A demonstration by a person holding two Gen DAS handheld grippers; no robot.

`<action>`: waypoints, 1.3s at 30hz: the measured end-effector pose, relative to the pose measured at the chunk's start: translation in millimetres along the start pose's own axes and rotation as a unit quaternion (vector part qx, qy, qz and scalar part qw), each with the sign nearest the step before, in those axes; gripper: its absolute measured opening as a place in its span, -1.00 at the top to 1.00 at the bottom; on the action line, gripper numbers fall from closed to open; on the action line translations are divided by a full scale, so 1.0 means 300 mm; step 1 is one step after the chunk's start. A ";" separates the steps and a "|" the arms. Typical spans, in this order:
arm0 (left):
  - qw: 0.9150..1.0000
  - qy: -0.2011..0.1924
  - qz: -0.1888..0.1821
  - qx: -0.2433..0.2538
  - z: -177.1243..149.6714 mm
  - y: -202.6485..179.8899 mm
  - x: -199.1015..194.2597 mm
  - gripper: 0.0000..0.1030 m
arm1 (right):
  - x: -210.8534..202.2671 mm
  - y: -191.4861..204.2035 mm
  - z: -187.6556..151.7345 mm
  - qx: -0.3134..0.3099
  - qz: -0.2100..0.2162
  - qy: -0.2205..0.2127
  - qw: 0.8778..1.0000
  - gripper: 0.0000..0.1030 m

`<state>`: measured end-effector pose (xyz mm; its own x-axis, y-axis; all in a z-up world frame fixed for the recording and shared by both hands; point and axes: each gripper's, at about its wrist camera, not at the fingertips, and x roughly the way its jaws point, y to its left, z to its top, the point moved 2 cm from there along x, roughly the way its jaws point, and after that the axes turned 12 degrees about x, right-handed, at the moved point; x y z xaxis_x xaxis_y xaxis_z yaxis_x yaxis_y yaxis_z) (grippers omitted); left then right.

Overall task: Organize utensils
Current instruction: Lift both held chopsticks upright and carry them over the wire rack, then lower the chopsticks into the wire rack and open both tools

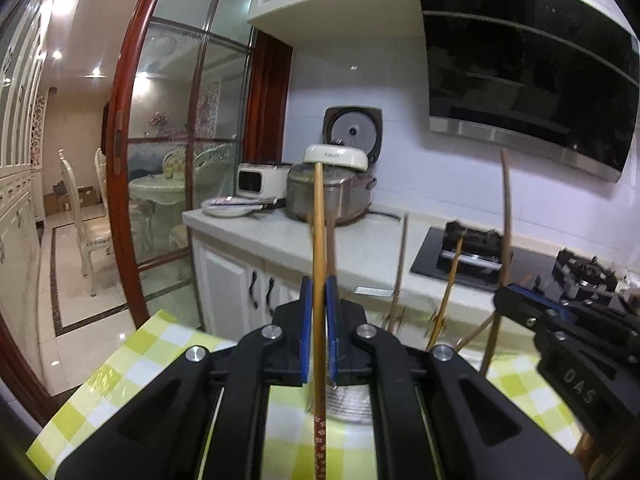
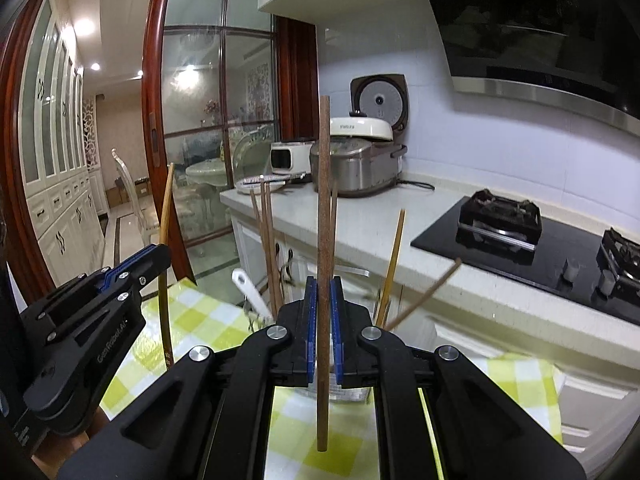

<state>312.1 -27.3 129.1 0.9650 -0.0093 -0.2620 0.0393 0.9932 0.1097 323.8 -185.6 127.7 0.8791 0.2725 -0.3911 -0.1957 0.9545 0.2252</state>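
The left gripper (image 1: 319, 320) has its blue-padded jaws clamped on a light bamboo chopstick with a red patterned lower end (image 1: 319, 280). The chopstick stands almost upright between the pads, its plain end rising above the jaws and its patterned end hanging below them.

The right gripper (image 2: 323, 328) has its jaws clamped in the same manner on a dark brown wooden chopstick (image 2: 323, 240). This chopstick also stands nearly upright, extending well above and below the pads.

Both chopsticks are held clear above the worktop covered in a yellow-green and white checked cloth (image 2: 192, 312).

Just beyond both grippers stands a clear container (image 2: 348, 392), largely hidden behind the jaws. From that area further brown and bamboo chopsticks (image 2: 269, 248) lean outward at varied angles, and a white-handled utensil (image 2: 250, 292) shows beside them. Whether each of these rests inside the container cannot be told.

In the left wrist view, the right gripper appears at the right edge; in the right wrist view, the left gripper appears at the left edge.

Behind the cloth runs a pale kitchen counter (image 2: 360, 216) carrying a steel rice cooker with an open cream lid (image 2: 356, 164) and a black gas hob (image 2: 520, 240).
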 end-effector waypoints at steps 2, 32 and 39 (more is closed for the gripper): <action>1.000 -0.010 -0.005 0.001 0.030 -0.006 0.002 0.87 | 0.001 -0.003 0.031 0.003 0.003 -0.005 1.000 0.85; 0.993 -0.089 -0.067 -0.033 0.191 -0.028 0.311 0.87 | 0.205 -0.066 0.296 0.024 0.007 -0.051 0.998 0.85; 0.993 -0.101 -0.057 -0.029 0.161 -0.031 0.355 0.87 | 0.257 -0.075 0.271 0.026 0.002 -0.060 0.998 0.85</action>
<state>427.2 -43.1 146.5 0.9877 -0.1391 -0.0720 0.1418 0.9893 0.0334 431.4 -196.1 165.0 0.9247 0.2561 -0.2816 -0.1784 0.9451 0.2737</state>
